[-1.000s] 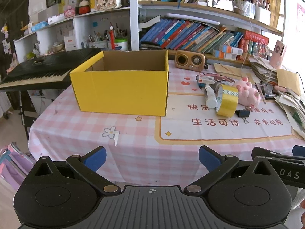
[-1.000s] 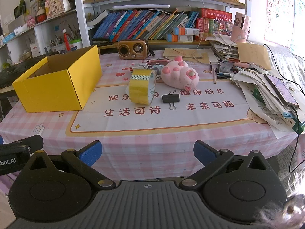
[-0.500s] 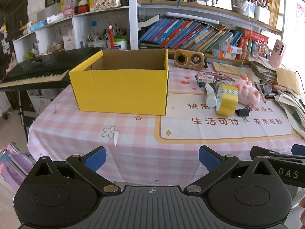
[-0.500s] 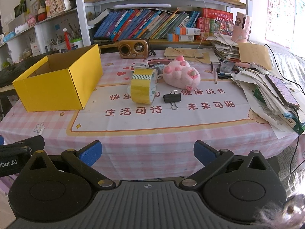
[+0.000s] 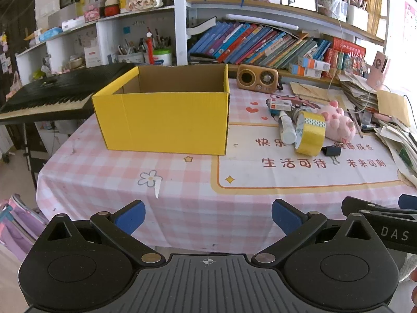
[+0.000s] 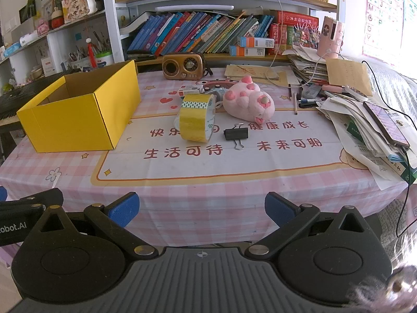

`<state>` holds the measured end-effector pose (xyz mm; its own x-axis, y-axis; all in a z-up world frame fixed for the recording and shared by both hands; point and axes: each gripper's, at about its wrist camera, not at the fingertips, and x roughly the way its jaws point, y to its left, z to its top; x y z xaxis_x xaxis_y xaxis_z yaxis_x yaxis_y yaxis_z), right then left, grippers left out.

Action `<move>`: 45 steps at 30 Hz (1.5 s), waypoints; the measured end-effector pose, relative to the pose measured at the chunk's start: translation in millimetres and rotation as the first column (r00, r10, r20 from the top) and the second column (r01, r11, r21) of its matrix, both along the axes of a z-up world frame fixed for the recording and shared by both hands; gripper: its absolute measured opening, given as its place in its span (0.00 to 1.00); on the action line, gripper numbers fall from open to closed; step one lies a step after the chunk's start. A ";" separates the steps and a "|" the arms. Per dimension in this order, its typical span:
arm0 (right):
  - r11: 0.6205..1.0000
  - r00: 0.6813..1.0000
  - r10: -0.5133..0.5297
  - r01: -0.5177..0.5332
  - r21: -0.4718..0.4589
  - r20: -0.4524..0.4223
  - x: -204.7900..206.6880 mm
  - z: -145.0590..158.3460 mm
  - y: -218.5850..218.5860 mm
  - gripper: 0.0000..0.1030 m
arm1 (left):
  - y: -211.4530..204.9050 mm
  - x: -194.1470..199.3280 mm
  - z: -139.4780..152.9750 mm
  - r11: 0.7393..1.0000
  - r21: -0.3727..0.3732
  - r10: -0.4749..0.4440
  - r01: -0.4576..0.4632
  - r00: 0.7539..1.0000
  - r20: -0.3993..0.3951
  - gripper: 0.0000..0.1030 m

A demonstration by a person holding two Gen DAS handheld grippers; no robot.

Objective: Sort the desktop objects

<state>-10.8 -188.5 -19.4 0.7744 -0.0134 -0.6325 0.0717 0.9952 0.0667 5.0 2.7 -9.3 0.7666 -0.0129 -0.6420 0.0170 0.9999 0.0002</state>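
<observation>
An open yellow cardboard box point(image 5: 164, 120) point(image 6: 78, 114) stands on the left of the pink checked table; what shows of its inside is bare. To its right lie a yellow tape roll point(image 5: 310, 137) point(image 6: 196, 121), a pink plush paw point(image 5: 338, 125) point(image 6: 247, 101), a black binder clip point(image 5: 332, 151) point(image 6: 235, 133), a white bottle point(image 5: 286, 129) and a small white box point(image 6: 190, 90). My left gripper point(image 5: 207, 216) hangs open off the near table edge, facing the box. My right gripper point(image 6: 202, 210) is open too, facing the tape and clip. Neither holds anything.
A brown retro radio point(image 6: 183, 65) sits at the table's back. Piles of papers and pens point(image 6: 365, 120) crowd the right side. Bookshelves point(image 5: 260, 44) rise behind, and a black keyboard point(image 5: 49, 96) stands to the left of the table.
Both views have drifted slightly toward the table. Nothing on the table has moved, and both grippers stay open.
</observation>
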 end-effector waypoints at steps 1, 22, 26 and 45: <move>1.000 1.000 0.000 0.000 0.000 0.000 -0.1 0.0 0.1 1.00 | -0.1 0.0 0.1 1.000 0.000 0.000 0.000 1.000 -0.001 1.00; 1.000 1.000 0.001 -0.001 0.002 0.000 -2.5 0.0 -1.7 1.00 | 0.8 -3.8 3.2 1.000 0.006 0.008 -0.007 1.000 -0.006 1.00; 1.000 1.000 0.001 -0.001 0.003 -0.001 -2.2 -0.2 -1.4 1.00 | 1.0 -4.5 3.6 1.000 0.008 0.008 -0.007 1.000 -0.007 1.00; 1.000 1.000 0.001 -0.001 0.004 -0.003 -0.9 -0.9 -1.1 1.00 | 0.6 -4.5 3.0 1.000 0.008 0.010 -0.010 1.000 -0.007 1.00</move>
